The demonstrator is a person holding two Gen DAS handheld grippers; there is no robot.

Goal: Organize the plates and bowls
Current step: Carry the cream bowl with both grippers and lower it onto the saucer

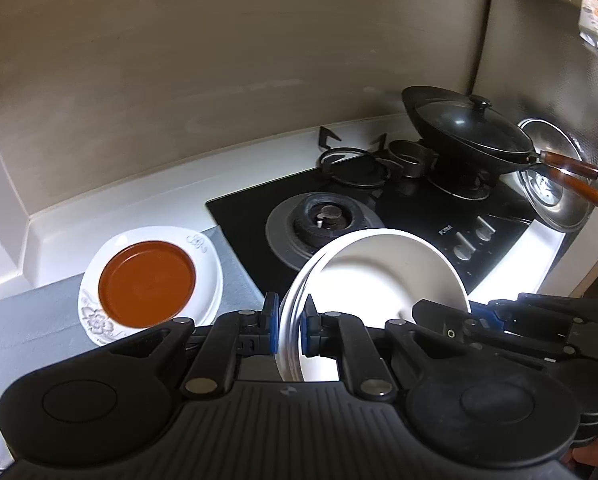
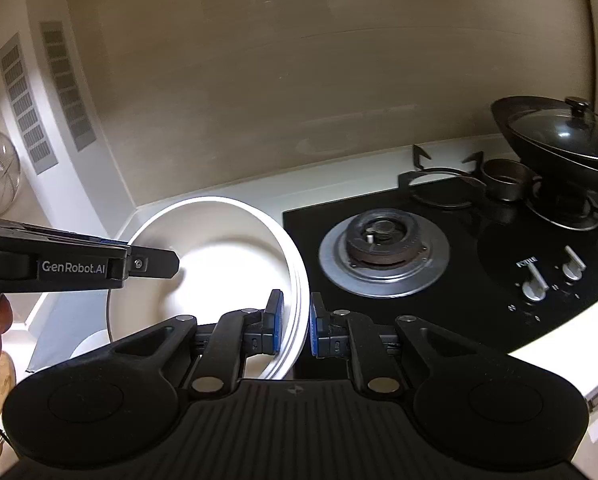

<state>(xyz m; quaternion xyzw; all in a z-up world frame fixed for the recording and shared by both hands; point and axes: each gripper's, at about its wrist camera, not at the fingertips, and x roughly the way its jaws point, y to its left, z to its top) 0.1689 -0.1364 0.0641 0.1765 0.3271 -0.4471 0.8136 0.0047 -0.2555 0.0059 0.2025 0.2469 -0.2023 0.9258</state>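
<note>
A: Start at the jaws. What have they got?

B: Both are clenched on the rim of the same white plate (image 1: 383,276). In the left wrist view the left gripper (image 1: 290,330) pinches the near-left edge, blue pads either side of the rim. In the right wrist view the right gripper (image 2: 297,328) does the same on the plate's right edge. The rim looks doubled there, so it may be two plates stacked; I cannot tell for sure.

A: And where does the plate sit?

B: Held in the air, tilted, between the two grippers, in front of the stove (image 1: 403,204). It touches nothing else that I can see.

A: Where would it go?

B: My guess is the stack at the lower left of the left wrist view: a flowered white plate (image 1: 209,276) on a grey mat (image 1: 31,320), with a brown plate (image 1: 147,284) lying inside it. That stack lies to the left of the held plate, on the table, well clear of the burner (image 1: 325,220).

A: So which hand leads?

B: The left one is nearer the stack. The plate would have to travel leftward and come level before being set down on the brown one.

A: Anything in the way?

B: The lidded wok (image 1: 467,132) stands at the far right, away from that path.
</note>
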